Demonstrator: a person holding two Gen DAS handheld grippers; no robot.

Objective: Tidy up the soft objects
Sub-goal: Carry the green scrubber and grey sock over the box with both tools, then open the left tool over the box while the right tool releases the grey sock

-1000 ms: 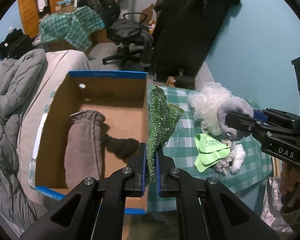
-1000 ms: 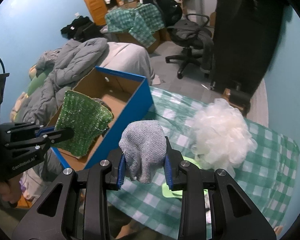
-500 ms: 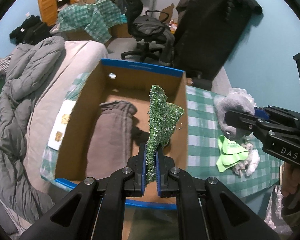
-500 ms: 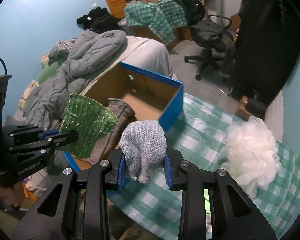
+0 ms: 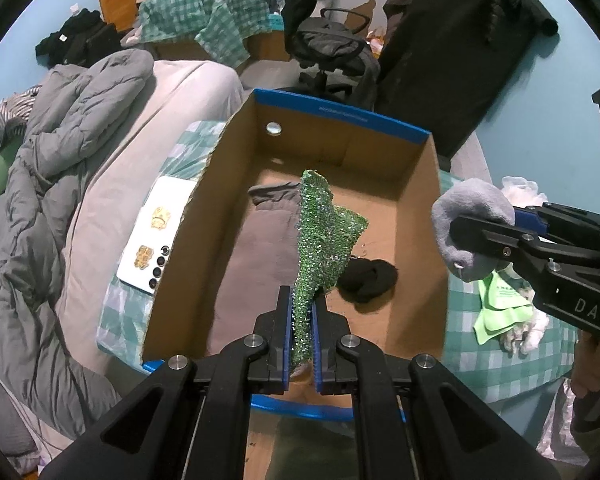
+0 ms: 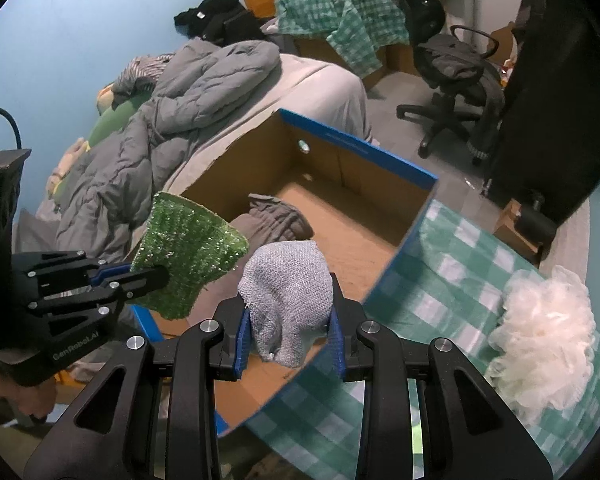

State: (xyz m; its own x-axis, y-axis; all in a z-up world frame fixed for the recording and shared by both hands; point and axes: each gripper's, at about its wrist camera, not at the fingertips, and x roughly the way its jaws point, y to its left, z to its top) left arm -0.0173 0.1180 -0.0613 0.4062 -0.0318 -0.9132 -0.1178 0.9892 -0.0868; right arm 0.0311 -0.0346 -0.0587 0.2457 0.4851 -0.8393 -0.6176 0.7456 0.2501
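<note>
Green cloth held over the open box

My left gripper [image 5: 301, 312] pinches the sparkly green cloth [image 5: 324, 236] above the cardboard box [image 5: 420, 184], where a grey garment [image 5: 256, 256] and a black sock [image 5: 368, 278] lie. At right, my right gripper [image 5: 460, 236] grips a grey sock [image 5: 466, 208] near the box wall.

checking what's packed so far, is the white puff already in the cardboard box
No, the white puff sits on the checked cloth outside the cardboard box.

- A table [image 6: 456, 248] in a green-checked cloth is carrying a box [image 5: 420, 216], a white pouf [image 6: 548, 336], a lime cloth [image 5: 496, 308] and a white rag [image 5: 532, 330].
- A phone [image 5: 156, 236] is lying left of the box.
</note>
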